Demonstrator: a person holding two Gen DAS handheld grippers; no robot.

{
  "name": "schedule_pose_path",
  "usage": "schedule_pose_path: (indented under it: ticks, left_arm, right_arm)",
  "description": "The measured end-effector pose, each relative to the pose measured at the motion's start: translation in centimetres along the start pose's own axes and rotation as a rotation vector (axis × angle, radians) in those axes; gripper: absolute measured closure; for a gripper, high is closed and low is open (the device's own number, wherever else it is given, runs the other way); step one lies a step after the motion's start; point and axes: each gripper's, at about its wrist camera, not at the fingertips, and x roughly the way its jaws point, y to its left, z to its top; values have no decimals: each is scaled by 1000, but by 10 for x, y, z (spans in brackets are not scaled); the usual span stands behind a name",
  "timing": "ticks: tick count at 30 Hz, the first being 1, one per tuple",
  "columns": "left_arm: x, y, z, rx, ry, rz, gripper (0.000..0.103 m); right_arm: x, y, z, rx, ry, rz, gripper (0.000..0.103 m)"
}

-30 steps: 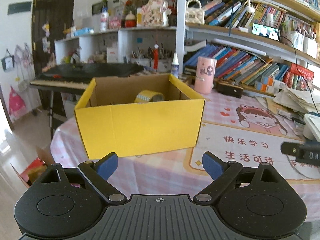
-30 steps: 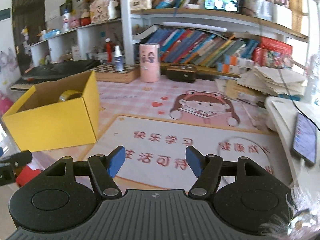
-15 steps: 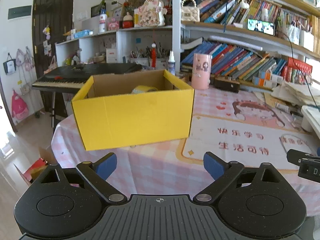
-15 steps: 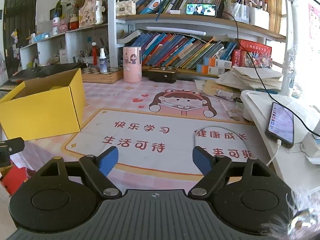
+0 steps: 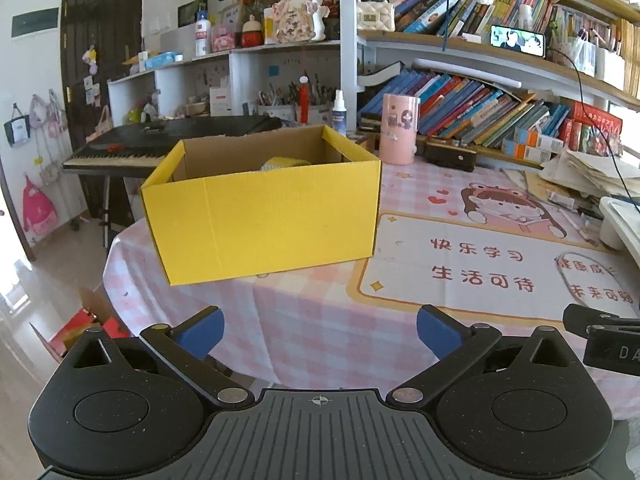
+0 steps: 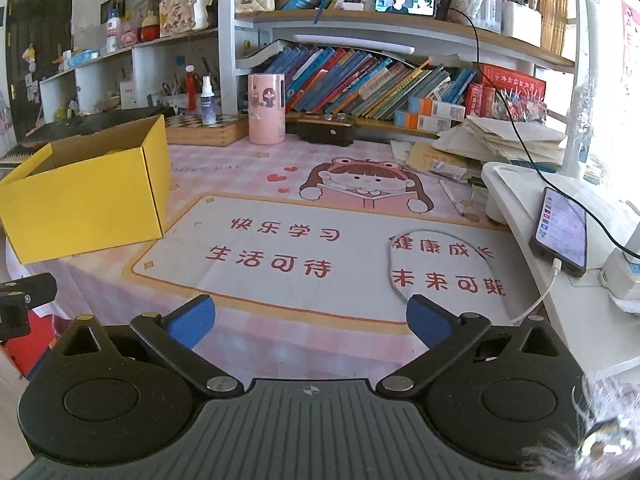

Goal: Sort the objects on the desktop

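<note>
The yellow box (image 5: 260, 216) stands open-topped near the table's (image 5: 320, 320) left edge, on the pink checked cloth, with a roll of tape (image 5: 280, 163) just showing over its front wall. That seems to be where sorted things go. Both tools hang short of the near edge with nothing between their blue pads: the left hand-held gripper (image 5: 320, 330) faces the box and its jaws are opening, spread wide; the right hand-held gripper (image 6: 308, 320) looks over the printed mat (image 6: 320, 256) and its jaws are opening too, wide and empty. The middle of the table lies bare, so the next step is probably choosing a stray item. Candidates sit along the far and right edges: a pink cup (image 6: 266, 108), a dark case (image 6: 326, 130), a pen (image 6: 452, 198). The phone (image 6: 560, 230) with its cable on the white stand (image 6: 520, 184) at the right edge is best avoided.
</note>
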Motion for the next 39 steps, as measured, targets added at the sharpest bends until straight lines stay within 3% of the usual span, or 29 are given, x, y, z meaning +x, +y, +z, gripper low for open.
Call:
schedule_pose_path:
  ticks: [24,39]
  left_arm:
    - [1,-8,-2,-5,64,-4,0]
    - [3,-13,-1,-4,58,-17,0]
  right_arm:
    - [-7,-6,-5,23,16,31,0]
    - [-7,-7,-5,21,19,31,0]
